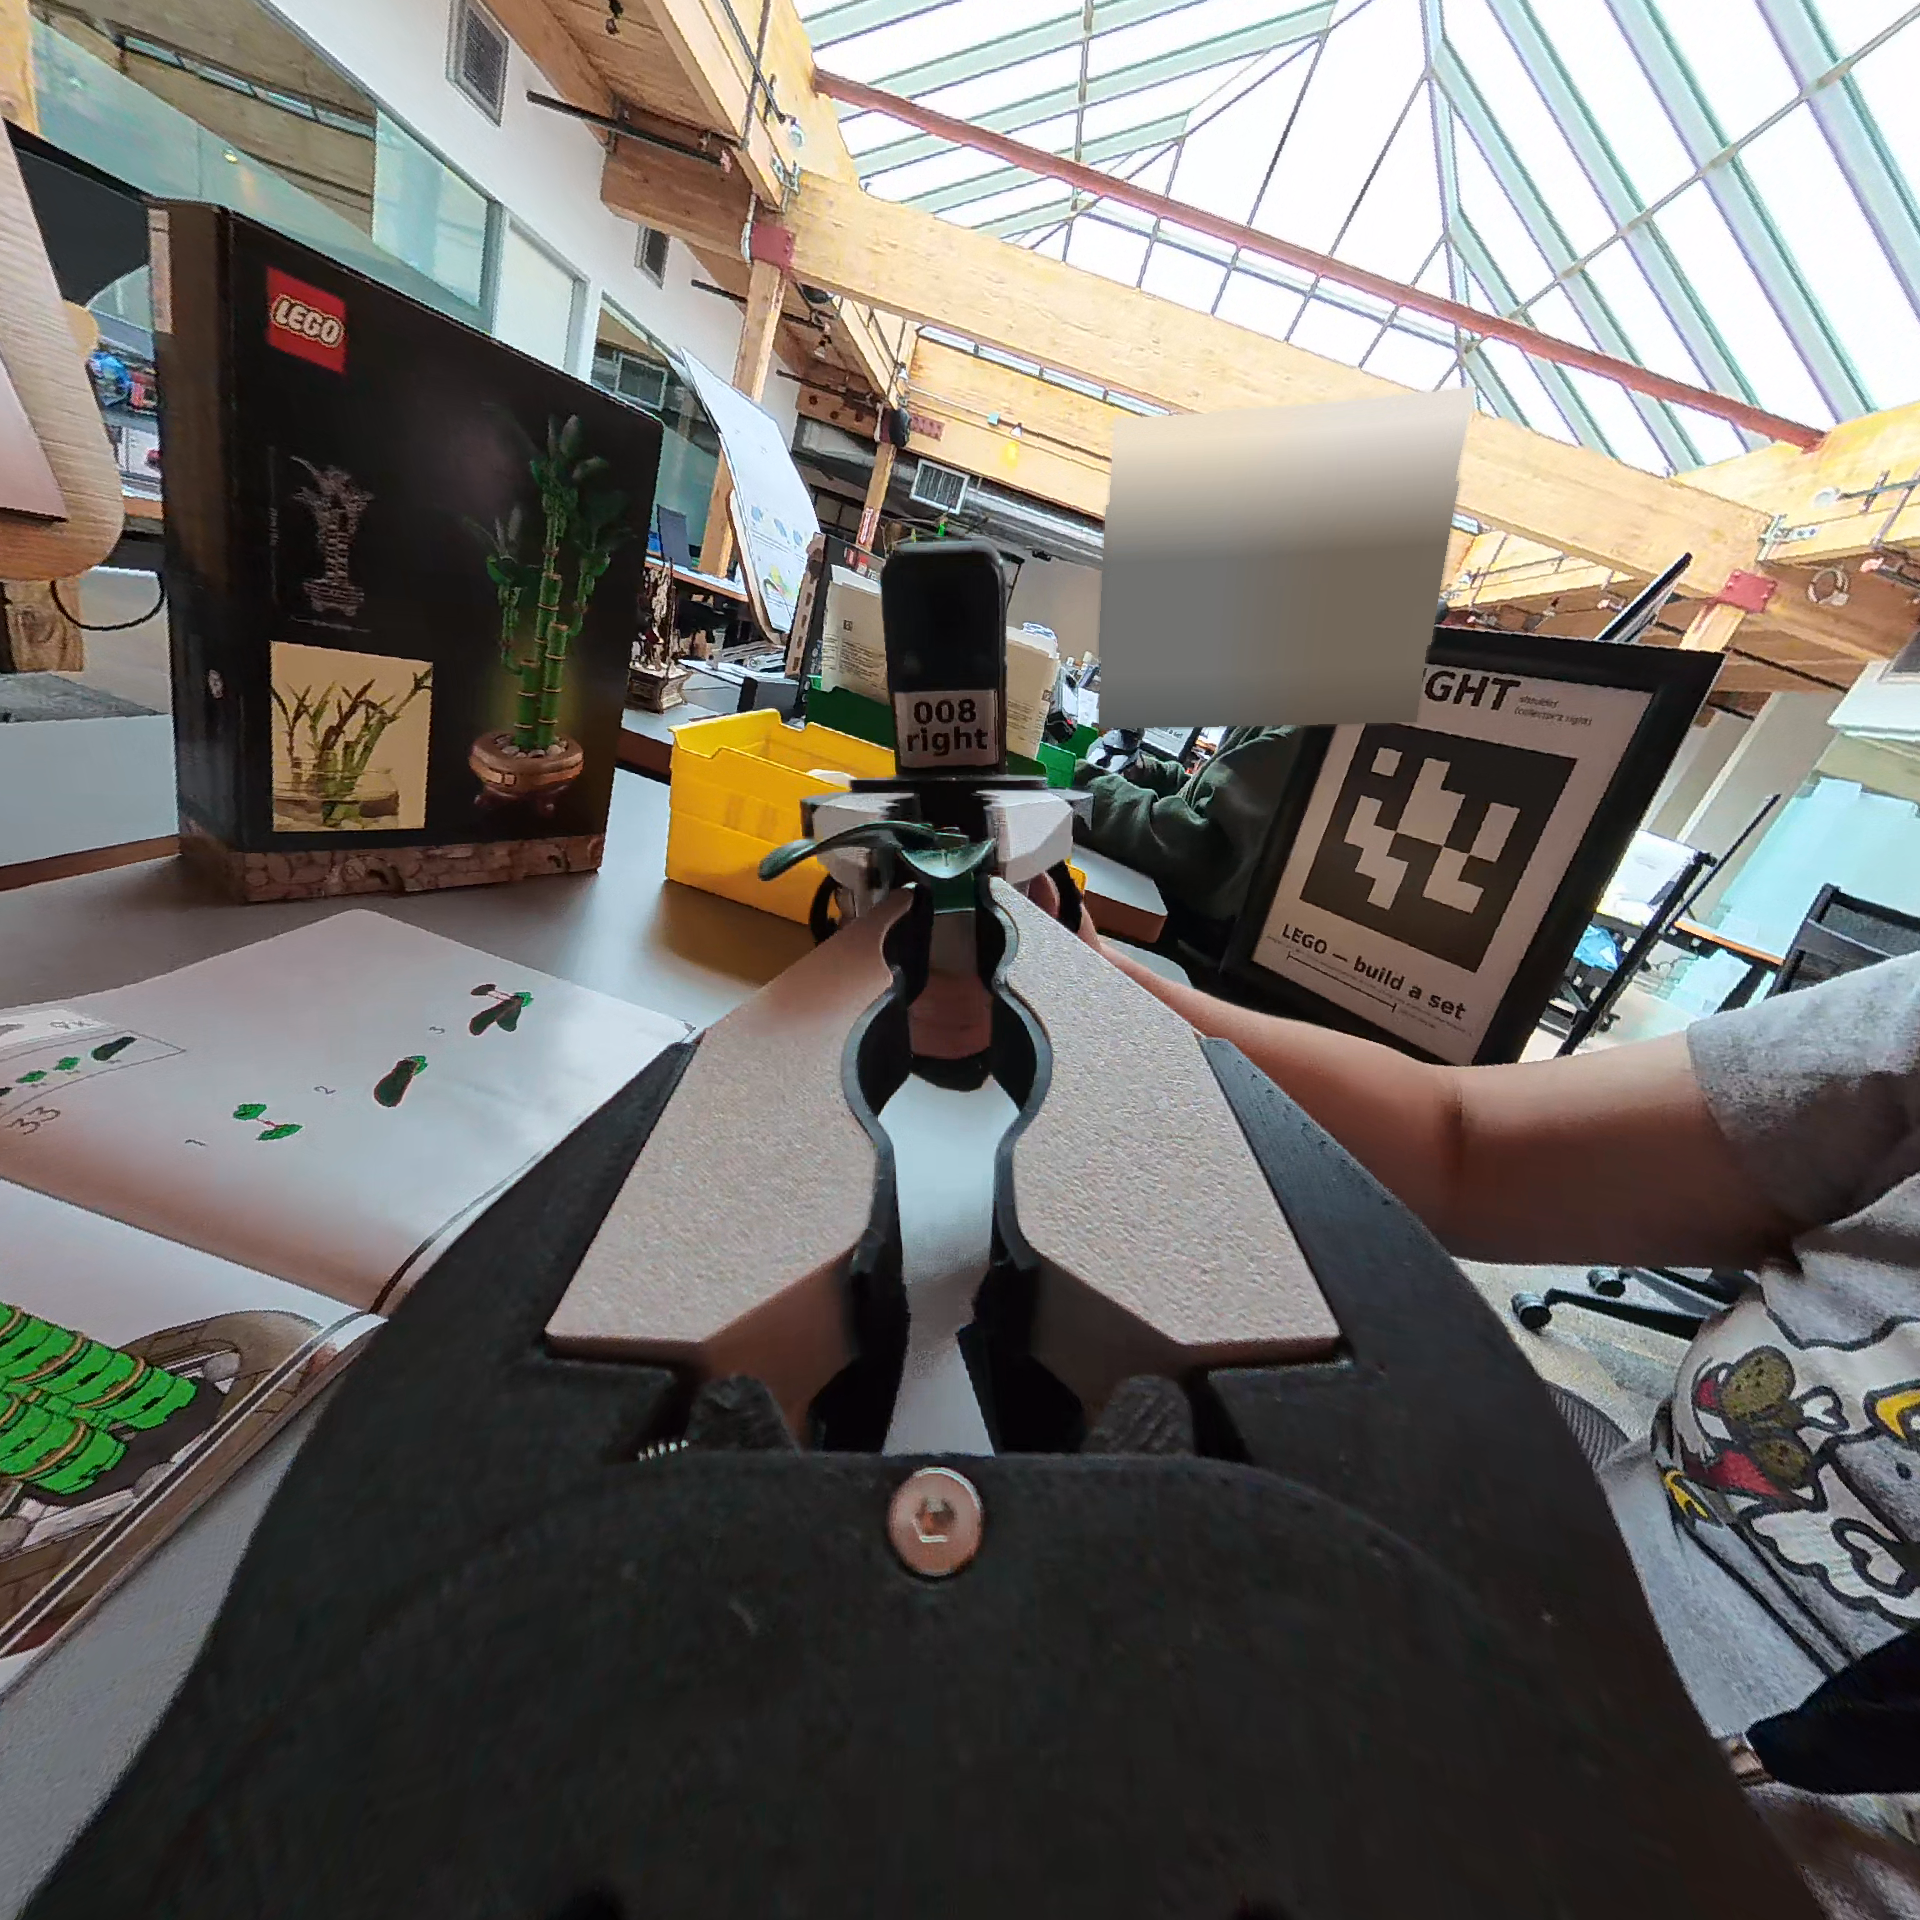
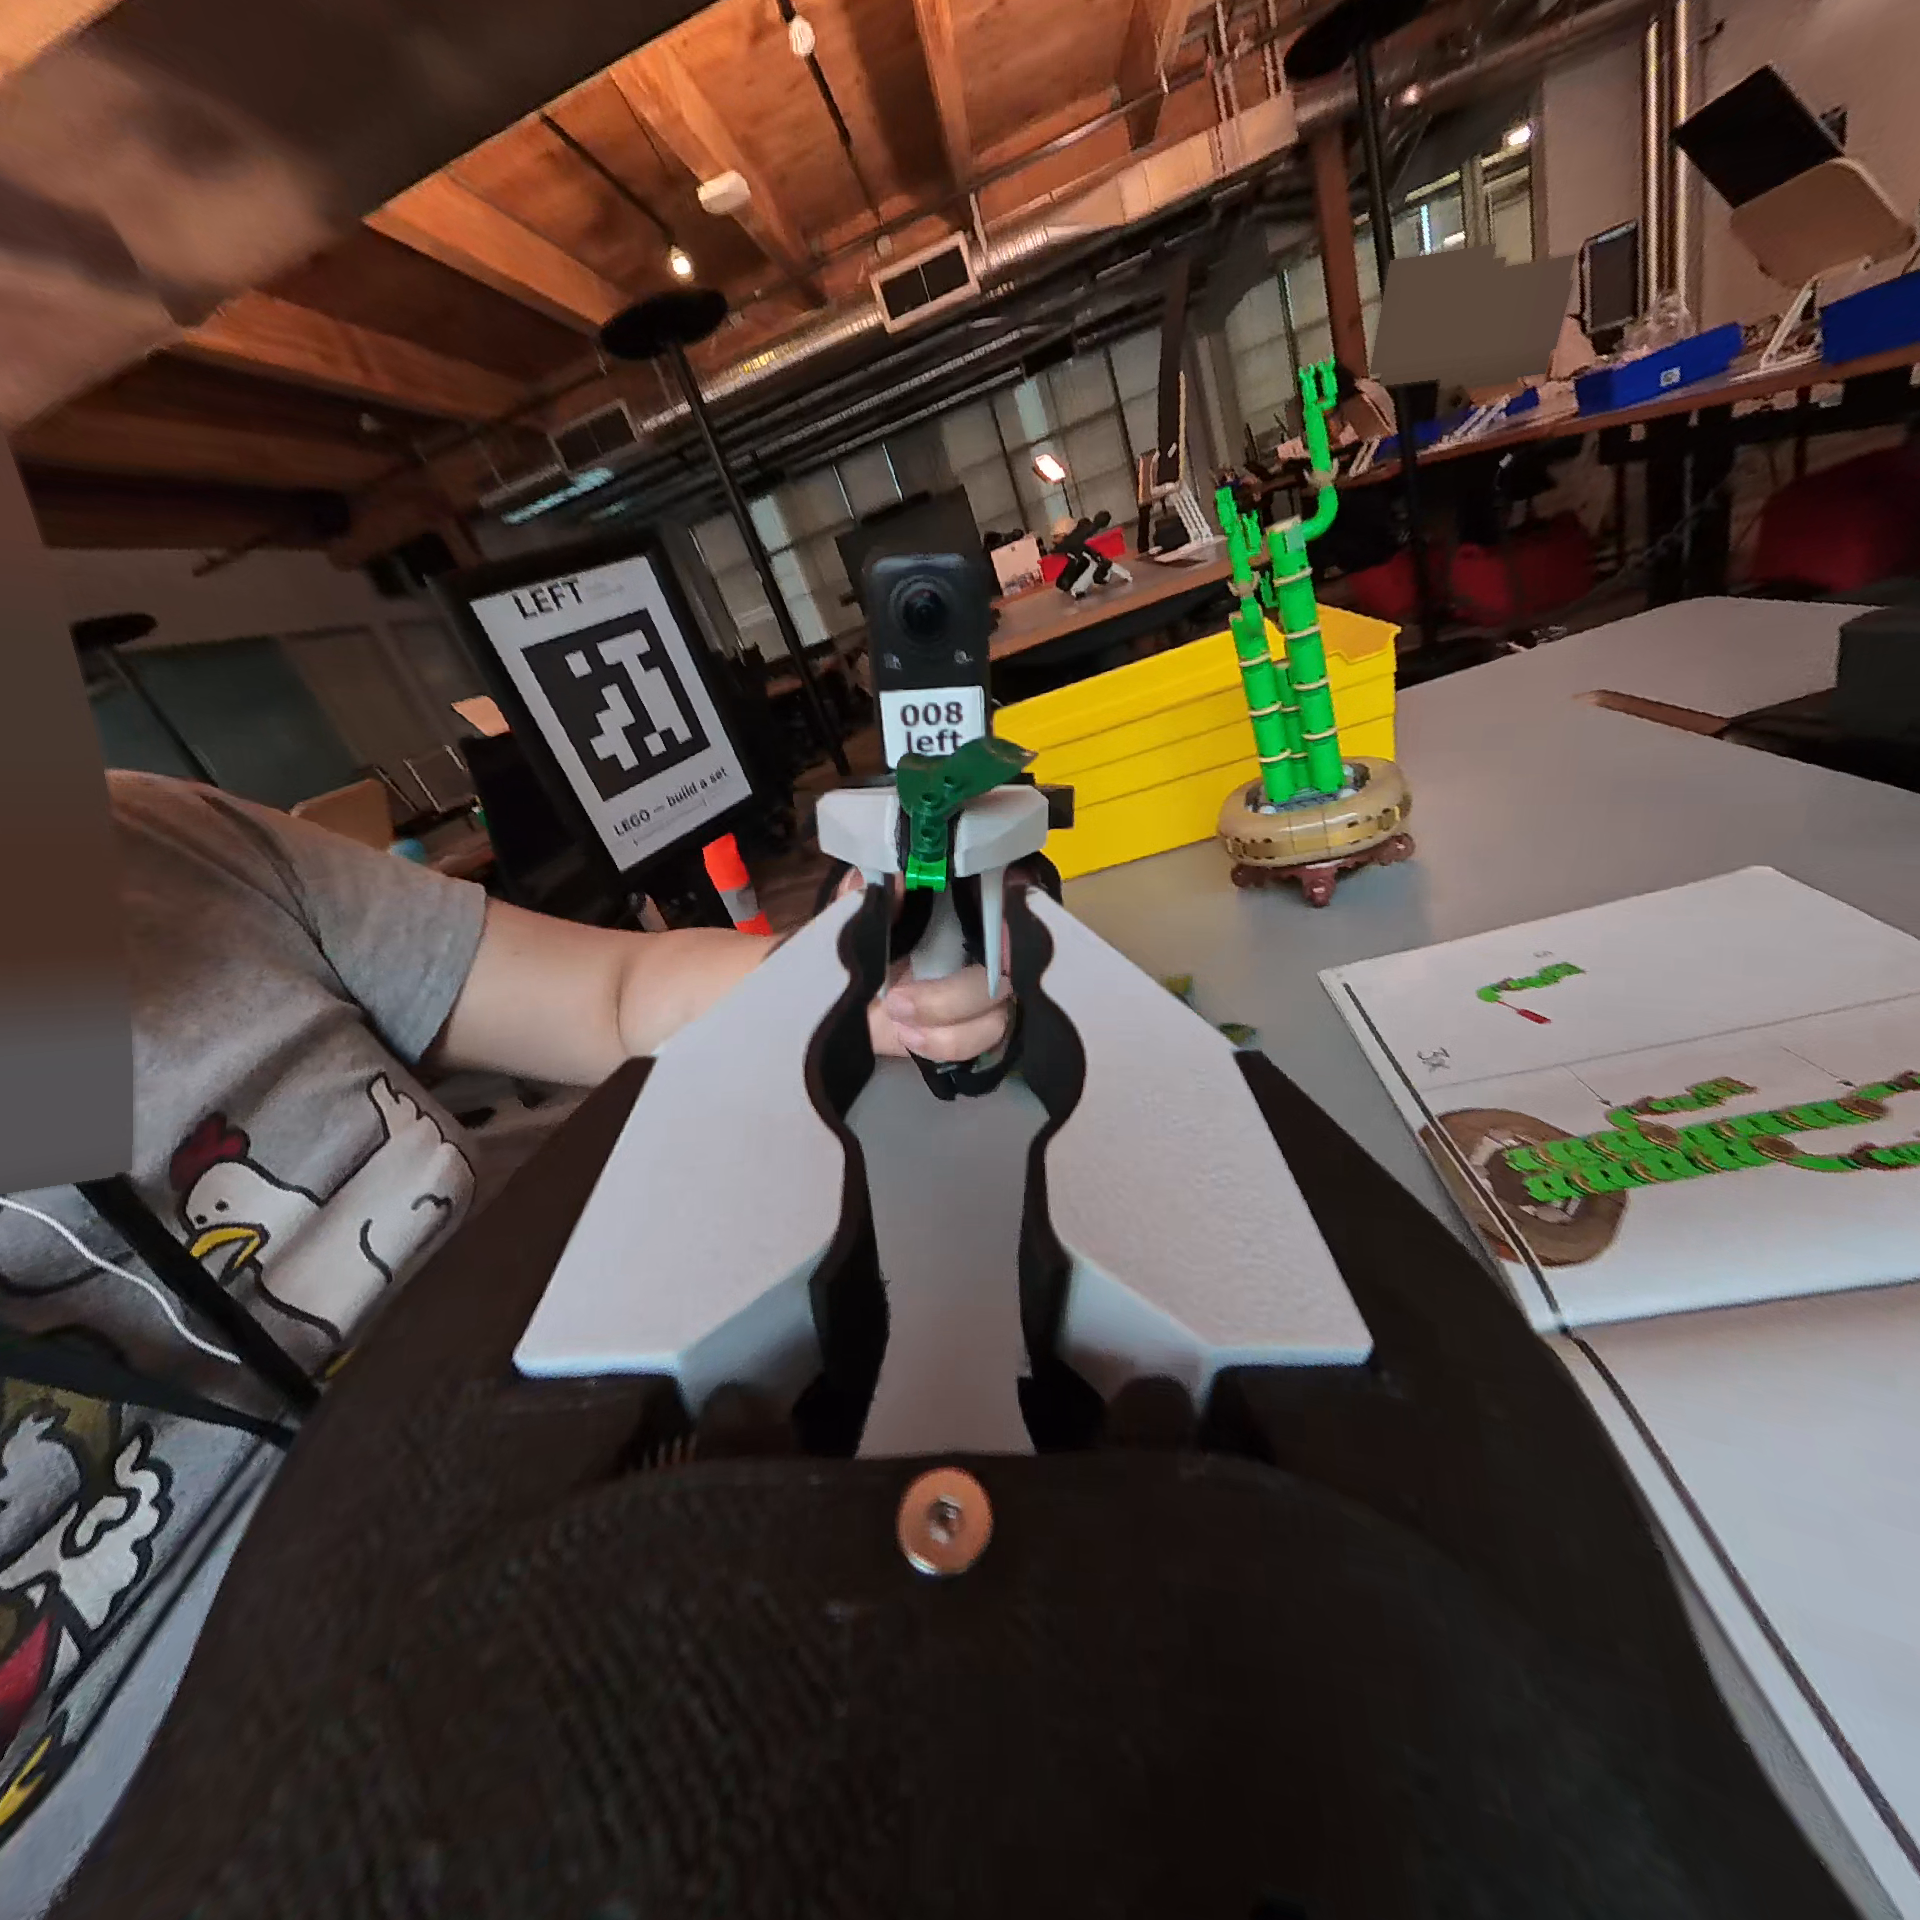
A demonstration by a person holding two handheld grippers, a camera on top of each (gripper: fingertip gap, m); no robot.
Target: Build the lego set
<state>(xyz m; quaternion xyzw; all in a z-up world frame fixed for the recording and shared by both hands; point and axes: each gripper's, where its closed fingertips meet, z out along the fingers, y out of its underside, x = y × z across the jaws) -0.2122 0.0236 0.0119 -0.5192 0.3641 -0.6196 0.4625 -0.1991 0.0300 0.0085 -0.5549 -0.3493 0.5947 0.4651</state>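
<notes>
My left gripper (image 1: 953, 896) is shut on the bright green stem of a small leaf piece (image 1: 951, 883) held up in the air. Its dark green leaves (image 1: 831, 847) spread out sideways. My right gripper (image 2: 945, 909) faces the left one tip to tip. Its jaws stand a little apart around the stem's end (image 2: 925, 868), and I cannot tell whether the pads touch it. The dark leaf (image 2: 961, 774) lies across the left gripper's fingers (image 2: 992, 826). The partly built green bamboo model (image 2: 1294, 686) stands in its tan pot on the table.
The open instruction booklet (image 1: 312, 1060) (image 2: 1662, 1091) lies on the grey table. A yellow bin (image 2: 1122, 748) and the set's box (image 1: 405, 582) stand behind. Small loose green pieces (image 2: 1236, 1032) lie near the booklet. Framed marker signs (image 1: 1444, 821) (image 2: 613, 707) stand at the sides. My left and right fingertips are right by each other.
</notes>
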